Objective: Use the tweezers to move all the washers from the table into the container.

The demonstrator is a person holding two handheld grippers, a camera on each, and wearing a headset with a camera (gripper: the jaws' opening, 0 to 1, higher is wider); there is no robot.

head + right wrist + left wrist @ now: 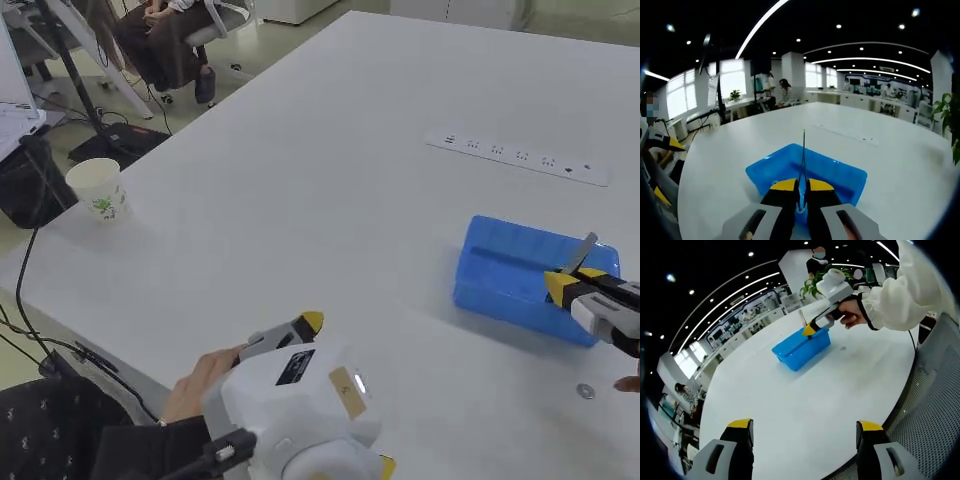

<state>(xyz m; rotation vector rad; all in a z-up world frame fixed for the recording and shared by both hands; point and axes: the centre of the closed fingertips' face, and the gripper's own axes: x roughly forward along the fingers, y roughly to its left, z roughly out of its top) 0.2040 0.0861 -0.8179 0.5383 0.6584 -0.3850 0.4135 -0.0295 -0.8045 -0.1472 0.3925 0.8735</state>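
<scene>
A blue container [510,275] sits on the white table [330,200] at the right. My right gripper [562,285] hovers over its near right corner, shut on metal tweezers [581,252] whose tips point up and away. The right gripper view looks along the tweezers [803,155], clamped in my right gripper [801,189] above the container [840,172]. One small washer [586,391] lies on the table in front of the container, also seen as a washer [842,347] in the left gripper view. My left gripper [350,393] rests near the table's front edge, its jaws [805,432] open with nothing between them.
A paper cup [97,190] stands at the table's left edge. A white power strip [515,157] lies beyond the container. Chairs, cables and a seated person [165,30] are on the floor to the far left.
</scene>
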